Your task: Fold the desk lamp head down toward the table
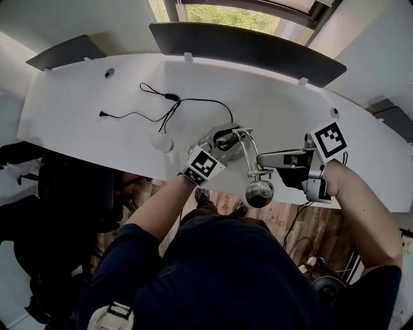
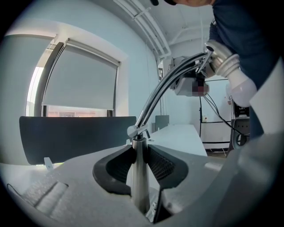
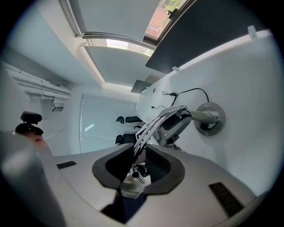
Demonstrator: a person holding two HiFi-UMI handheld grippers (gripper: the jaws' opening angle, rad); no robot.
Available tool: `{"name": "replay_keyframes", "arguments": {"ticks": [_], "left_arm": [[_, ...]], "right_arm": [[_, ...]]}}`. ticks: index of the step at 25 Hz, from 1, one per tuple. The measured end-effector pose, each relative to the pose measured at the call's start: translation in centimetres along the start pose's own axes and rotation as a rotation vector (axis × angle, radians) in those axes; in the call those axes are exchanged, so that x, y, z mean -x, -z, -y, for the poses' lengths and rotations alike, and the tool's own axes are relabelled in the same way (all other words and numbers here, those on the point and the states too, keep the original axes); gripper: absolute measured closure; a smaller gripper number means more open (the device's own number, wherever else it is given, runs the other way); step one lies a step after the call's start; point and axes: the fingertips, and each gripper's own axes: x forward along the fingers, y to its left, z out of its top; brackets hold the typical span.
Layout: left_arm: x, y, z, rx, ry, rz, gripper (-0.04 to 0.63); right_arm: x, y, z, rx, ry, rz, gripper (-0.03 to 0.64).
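Left claw [image 2: 141, 162]: post [image 2: 141, 195]; right claw [image 3: 136, 165]: arm [image 3: 153, 125]

Dark partition panel [image 1: 245, 45], window [image 1: 226, 13], wooden floor [image 1: 303, 225], black chair [image 1: 77, 193]

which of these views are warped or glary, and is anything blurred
head view: wide lens bows the desk edge, and the window is bright at top. left gripper view: fisheye with black corners, glints streak the lamp post, and a mosaic patch sits behind the lamp arm. right gripper view: fisheye too, scene tilted, and the lamp head near the lens is soft.
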Motion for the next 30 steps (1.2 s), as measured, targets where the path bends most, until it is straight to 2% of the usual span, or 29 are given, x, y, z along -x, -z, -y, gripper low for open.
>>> {"name": "replay_keyframes", "arguments": {"ticks": [4,8,10,14,18,23,26,30], "left_arm": [[0.0,0.0,-0.1,0.011,-0.004,0.01,0.48],[-0.1,-0.1,0.0,0.012,-0.001,0.003,0.48],[-0.2,0.0,0.0,0.009,0.001,-0.008,0.482],[0.0,0.2,0.0,0.007,0.018,-0.017,0.482],[-0.2,0.1,0.0,-0.002,0.071,-0.002,0.482],[0.0,0.1,0.1,-0.016,0.113,0.0,0.482],[0.0,0.2,0.2,-0.028,0.139,0.011,0.482],[0.1,0.2,0.1,-0.033,0.183,0.027,0.482]], "right_arm": [[-0.5,0.4,-0.1,0.034,-0.029,-0.046,0.543],[-1.7,3.0,2.3,0.055,0.016,-0.106,0.572],[-1.7,3.5,3.2,0.037,-0.007,-0.082,0.577],[-2.1,3.8,4.0,0.066,-0.047,-0.052,0.579],[-2.8,4.2,5.2,0.104,-0.04,-0.046,0.58],[-3.3,5.1,7.6,0.076,-0.042,-0.013,0.577],[-3.5,5.2,8.2,0.106,-0.051,0.004,0.574],[-4.0,5.1,9.3,0.194,-0.007,0.018,0.572]]}}
